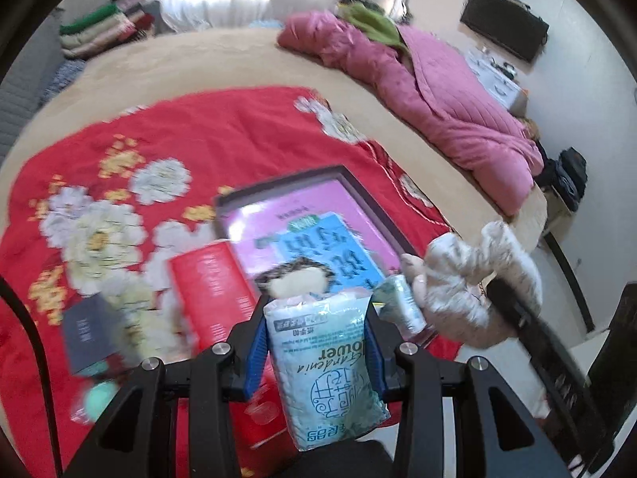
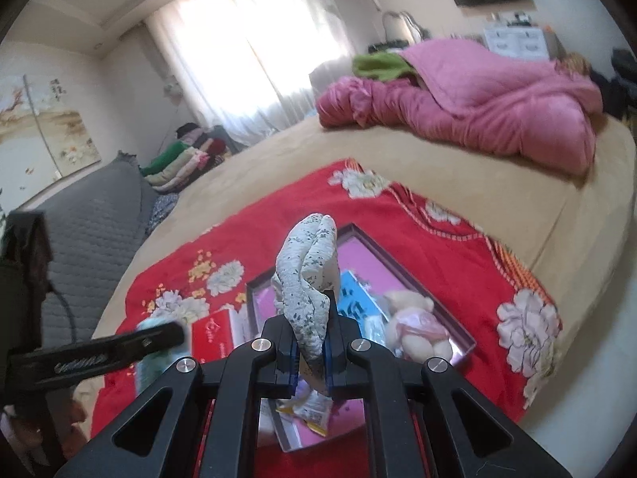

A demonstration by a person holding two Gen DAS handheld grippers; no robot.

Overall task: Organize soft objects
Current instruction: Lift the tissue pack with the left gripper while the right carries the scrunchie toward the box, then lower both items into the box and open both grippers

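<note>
The left gripper (image 1: 318, 342) is clamping a pale blue plastic tissue pack (image 1: 324, 362); the right gripper (image 2: 310, 348) is clenching a speckled grey-white rolled cloth (image 2: 308, 275). Below, a dark-rimmed shallow tray with pink lining (image 2: 402, 257) is holding a blue booklet (image 2: 354, 292) and a cream teddy bear in pink (image 2: 418, 322) on the bed's red floral blanket (image 2: 450, 239).

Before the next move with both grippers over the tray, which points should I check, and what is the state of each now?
1. Left gripper shut on the tissue pack: ok.
2. Right gripper shut on the speckled cloth: ok.
3. Bare space in the dark-rimmed tray for both items: cannot tell; a blue booklet and a plush bear already lie inside.
4. Grippers apart from each other: ok.
5. Picture sharp enough to aim: not ok, the left view is blurred.
</note>
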